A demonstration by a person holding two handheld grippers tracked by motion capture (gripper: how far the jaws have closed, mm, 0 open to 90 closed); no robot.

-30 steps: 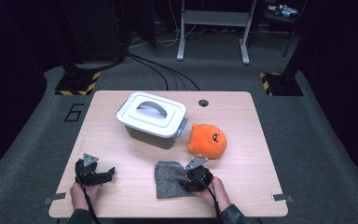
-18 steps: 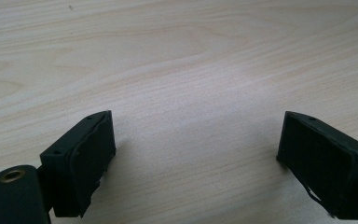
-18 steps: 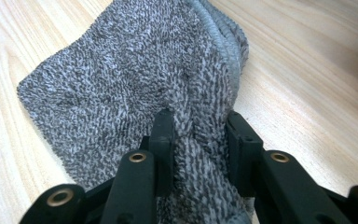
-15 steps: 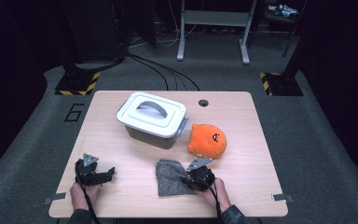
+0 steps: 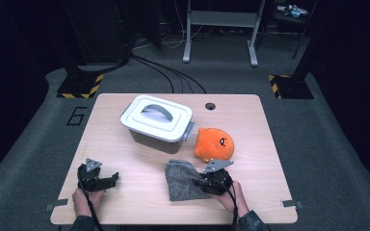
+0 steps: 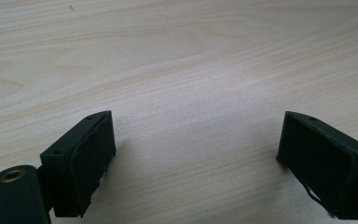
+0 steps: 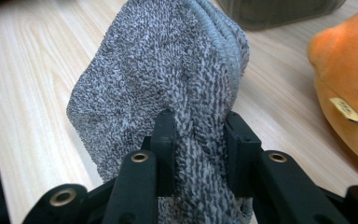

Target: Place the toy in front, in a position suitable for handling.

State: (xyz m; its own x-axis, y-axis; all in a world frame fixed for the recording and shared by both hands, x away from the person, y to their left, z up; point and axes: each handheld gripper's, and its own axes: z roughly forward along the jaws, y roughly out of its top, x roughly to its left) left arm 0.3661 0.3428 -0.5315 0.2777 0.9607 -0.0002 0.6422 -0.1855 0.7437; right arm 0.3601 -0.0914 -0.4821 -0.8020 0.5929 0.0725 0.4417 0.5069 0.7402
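High view: right gripper (image 5: 203,182), lower centre, jaws just drawn in and clamped on the grey cloth (image 5: 184,179); grasp made, carrying still to do. Lidded bin (image 5: 157,123) stands above. Left gripper (image 5: 107,179), lower left, gapes idle over the table (image 5: 250,115).

A grey box (image 5: 156,124) with a white lid and a handle on top stands on the table (image 5: 125,154) left of its middle, nearer the far edge than the near one. Just right of the box, an orange plush (image 5: 214,143) lies toward the table's middle; in the right gripper view the plush (image 7: 349,88) shows a small sewn-in tag. A round hole (image 5: 210,106) sits in the tabletop near the far edge. On the floor past the table, black cables (image 5: 168,74) run back toward a grey metal stand (image 5: 219,29).
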